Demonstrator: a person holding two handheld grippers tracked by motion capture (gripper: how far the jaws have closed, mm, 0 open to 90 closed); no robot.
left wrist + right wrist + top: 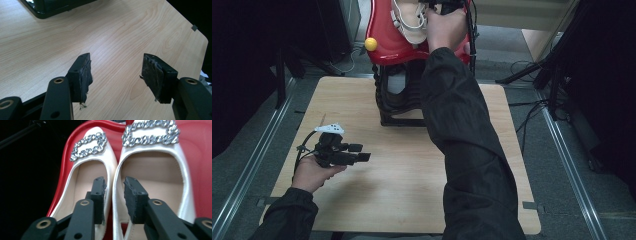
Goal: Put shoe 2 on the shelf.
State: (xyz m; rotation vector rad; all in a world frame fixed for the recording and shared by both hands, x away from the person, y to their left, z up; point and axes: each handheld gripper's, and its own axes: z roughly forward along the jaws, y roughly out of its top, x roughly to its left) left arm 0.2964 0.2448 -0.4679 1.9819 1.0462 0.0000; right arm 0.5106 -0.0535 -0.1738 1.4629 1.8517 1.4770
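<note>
Two white shoes (130, 170) | adjoining inner walls between right tool (115, 195) jaws

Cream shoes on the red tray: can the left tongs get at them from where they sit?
Probably not yet. The left tongs hang open over bare table, while the cream shoes lie on the raised red tray at the far edge, with the right forearm alongside.

2 cream flats (150, 170), silver chain buckles, side by side on red tray (197, 150).
</note>
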